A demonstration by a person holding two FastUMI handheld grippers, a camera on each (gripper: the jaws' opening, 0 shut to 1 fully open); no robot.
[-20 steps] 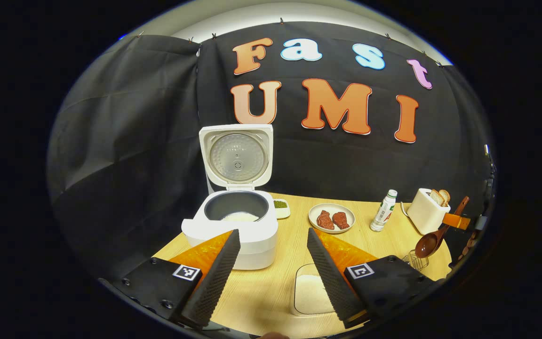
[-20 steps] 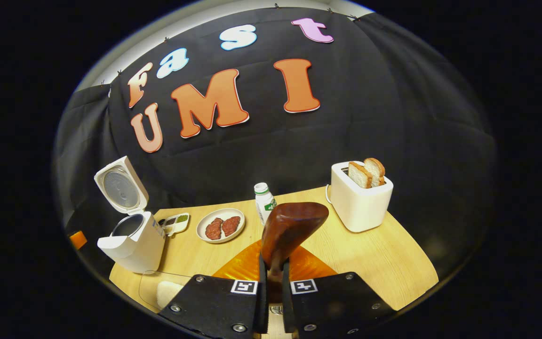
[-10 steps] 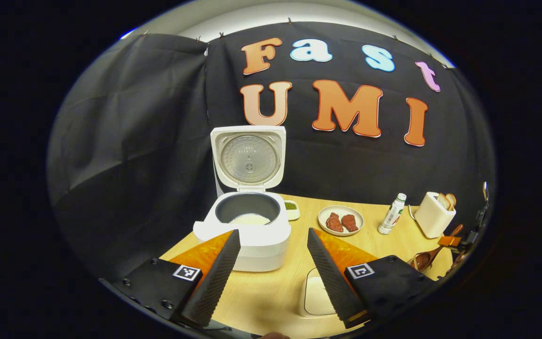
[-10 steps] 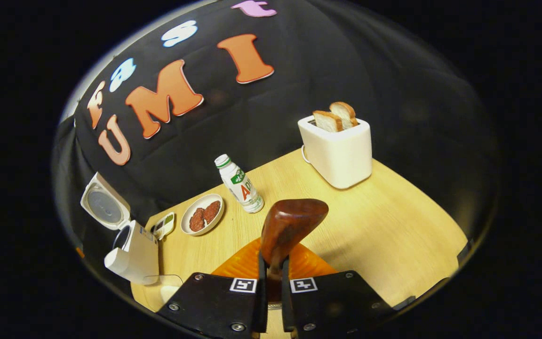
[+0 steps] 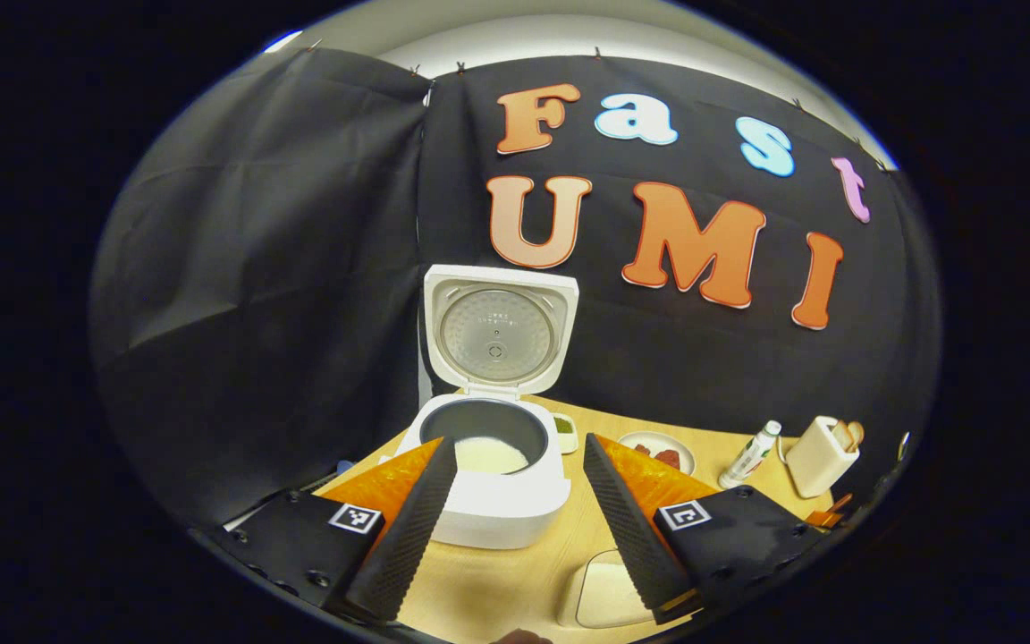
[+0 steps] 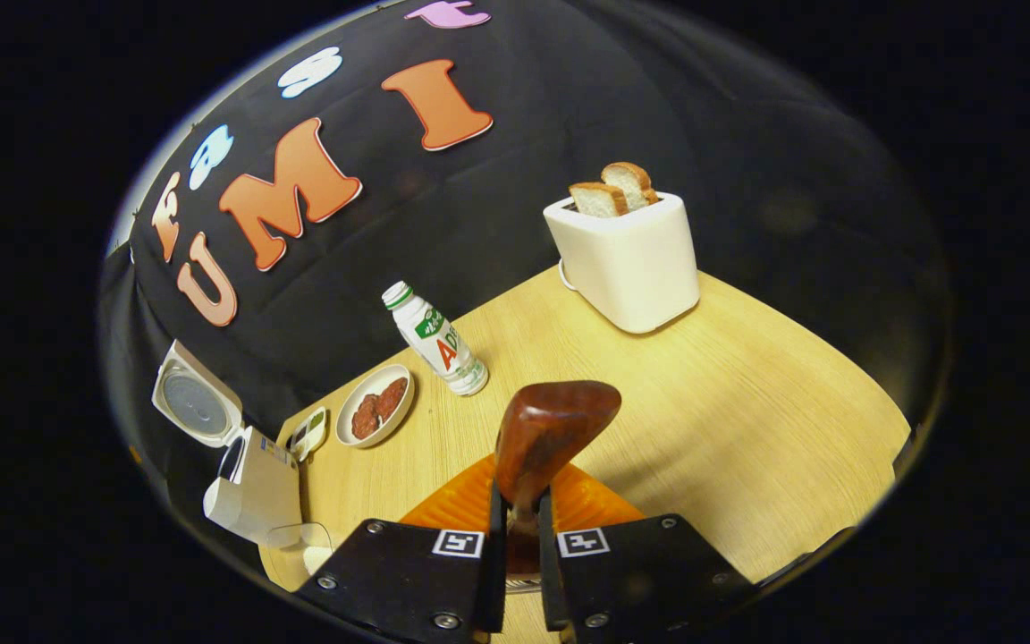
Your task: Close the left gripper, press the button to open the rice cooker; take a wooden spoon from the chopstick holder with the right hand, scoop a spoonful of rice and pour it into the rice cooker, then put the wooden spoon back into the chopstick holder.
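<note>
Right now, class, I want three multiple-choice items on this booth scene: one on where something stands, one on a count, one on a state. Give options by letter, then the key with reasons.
1. Where does the small white plastic bottle stand?
A. between the plate of meat and the white toaster
B. inside the white rice cooker
C. on the toaster

2. How many bread slices stick out of the toaster?
A. none
B. two
C. four

3. What is the rice cooker's lid doing?
A. shut
B. lying on the table
C. standing open

Key: 1 A, it stands on the table between them; 2 B, two slices show; 3 C, the lid is upright, the pot exposed.
</note>
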